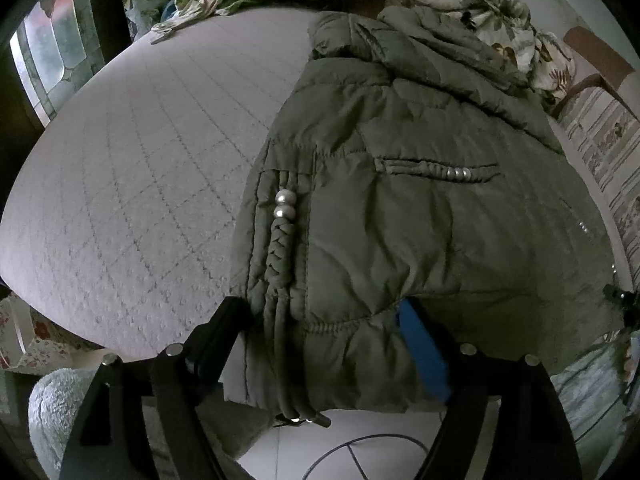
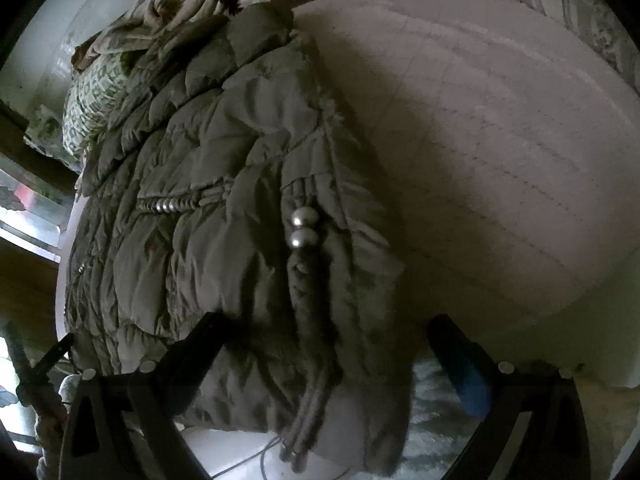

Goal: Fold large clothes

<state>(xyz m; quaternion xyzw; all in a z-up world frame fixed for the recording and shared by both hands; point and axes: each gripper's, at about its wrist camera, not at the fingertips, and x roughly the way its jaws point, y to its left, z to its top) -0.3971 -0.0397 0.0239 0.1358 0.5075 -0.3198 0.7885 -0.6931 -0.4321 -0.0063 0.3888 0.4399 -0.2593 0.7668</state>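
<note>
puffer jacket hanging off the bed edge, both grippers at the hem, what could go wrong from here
1. The olive puffer jacket overhangs the mattress edge; a pull toward the person could drag it to the floor.
2. The braided cord with metal beads dangles between the left gripper fingers and could snag.
3. The right gripper straddles thick padded fabric with its jaws wide open; closing may catch only the outer layer, so the fold slips.
</note>
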